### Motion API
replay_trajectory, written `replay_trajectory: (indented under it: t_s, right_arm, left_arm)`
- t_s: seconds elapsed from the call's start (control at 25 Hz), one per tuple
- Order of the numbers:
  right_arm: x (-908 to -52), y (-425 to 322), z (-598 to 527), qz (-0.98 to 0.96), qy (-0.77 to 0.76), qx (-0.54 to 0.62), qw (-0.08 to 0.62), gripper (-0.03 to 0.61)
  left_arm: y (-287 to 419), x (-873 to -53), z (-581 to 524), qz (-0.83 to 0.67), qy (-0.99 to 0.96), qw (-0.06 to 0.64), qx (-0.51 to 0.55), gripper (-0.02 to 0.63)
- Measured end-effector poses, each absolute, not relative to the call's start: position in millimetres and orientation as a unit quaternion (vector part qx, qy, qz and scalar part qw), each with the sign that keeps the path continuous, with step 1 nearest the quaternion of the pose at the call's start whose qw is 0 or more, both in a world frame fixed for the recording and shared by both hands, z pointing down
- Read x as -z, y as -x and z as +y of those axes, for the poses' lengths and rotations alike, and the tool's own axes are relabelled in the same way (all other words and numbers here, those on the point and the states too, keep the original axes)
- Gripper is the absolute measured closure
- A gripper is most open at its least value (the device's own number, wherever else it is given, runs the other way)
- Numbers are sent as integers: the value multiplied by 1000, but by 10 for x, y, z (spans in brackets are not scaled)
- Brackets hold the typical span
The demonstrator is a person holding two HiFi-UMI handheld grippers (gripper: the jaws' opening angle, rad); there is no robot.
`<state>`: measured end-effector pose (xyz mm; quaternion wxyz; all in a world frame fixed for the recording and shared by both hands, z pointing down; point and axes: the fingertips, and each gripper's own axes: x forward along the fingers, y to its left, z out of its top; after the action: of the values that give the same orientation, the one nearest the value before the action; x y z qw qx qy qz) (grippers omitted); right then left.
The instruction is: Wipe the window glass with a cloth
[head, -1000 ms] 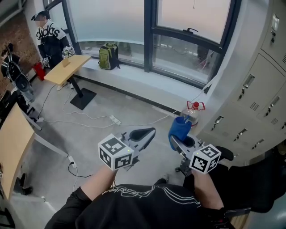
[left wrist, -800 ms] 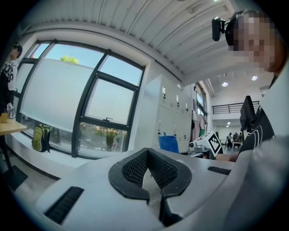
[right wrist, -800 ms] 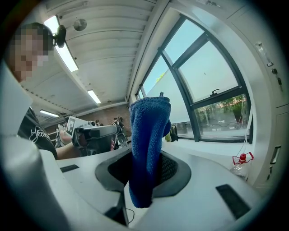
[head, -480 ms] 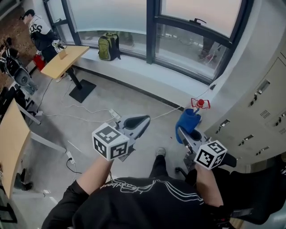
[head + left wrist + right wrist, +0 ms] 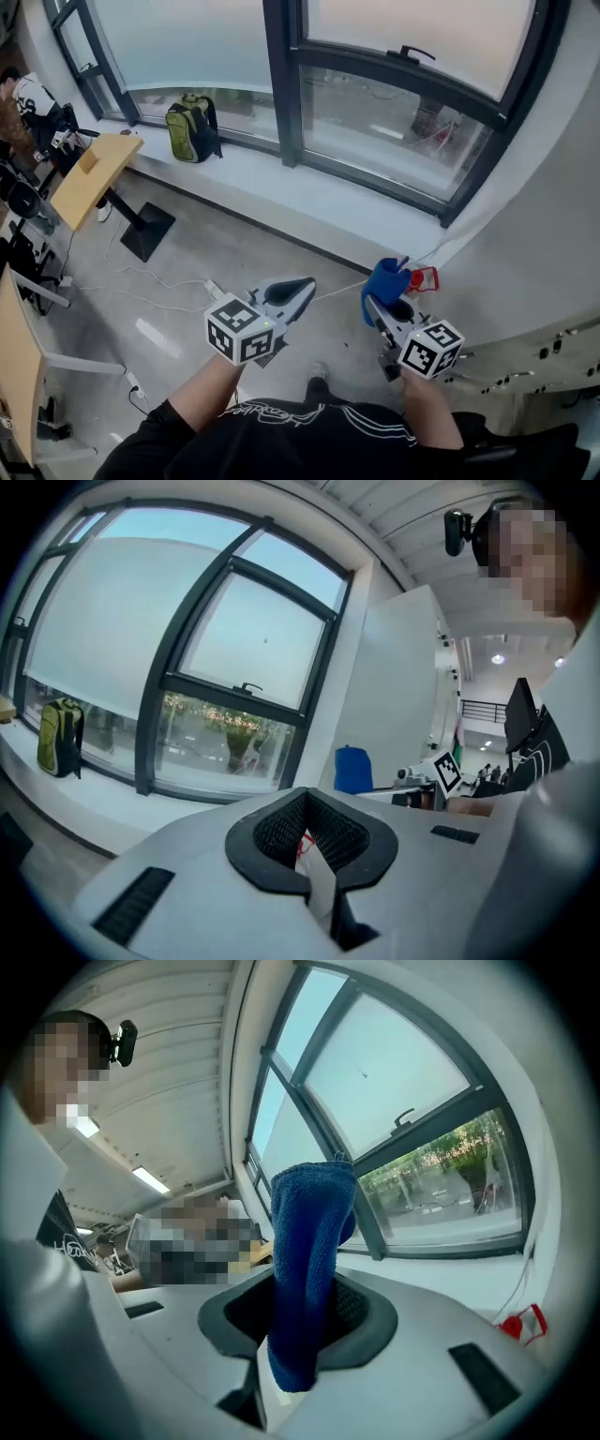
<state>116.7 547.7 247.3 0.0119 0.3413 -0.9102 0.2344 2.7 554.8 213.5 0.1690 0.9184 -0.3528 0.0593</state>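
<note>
A blue cloth (image 5: 385, 281) stands folded between the jaws of my right gripper (image 5: 383, 302), which is shut on it; in the right gripper view the blue cloth (image 5: 309, 1260) rises up in front of the window. My left gripper (image 5: 297, 289) is shut with nothing held, its jaws closed together in the left gripper view (image 5: 309, 841). The window glass (image 5: 394, 117) with dark frames lies ahead, beyond a white sill (image 5: 309, 202). Both grippers are well short of the glass. From the left gripper view the blue cloth (image 5: 353, 770) shows to the right.
A red-capped spray bottle (image 5: 424, 278) stands right of the cloth by the wall. A green backpack (image 5: 192, 127) rests on the sill at left. A wooden desk (image 5: 94, 173) on a black stand and cables (image 5: 141, 277) occupy the floor at left. A person (image 5: 33, 98) is far left.
The view has swung toward the window, which now fills more of the frame. Both grippers keep their pose, the cloth still held; lockers at right have left the view.
</note>
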Motion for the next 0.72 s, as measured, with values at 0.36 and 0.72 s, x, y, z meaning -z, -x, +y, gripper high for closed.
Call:
replay_trajectory:
  t_s: [0.36,0.72]
  right_arm:
    - [-2068,-1365,3991,-920,-350,-178,-6,486]
    - [-2020,-1143,3330,-921,-362,-138,-31,486]
  left_arm:
    - [-109,-1808,4274,-365,-919,139,-60,609]
    - [16,-1775,3514,-355,-927,117,-22,609]
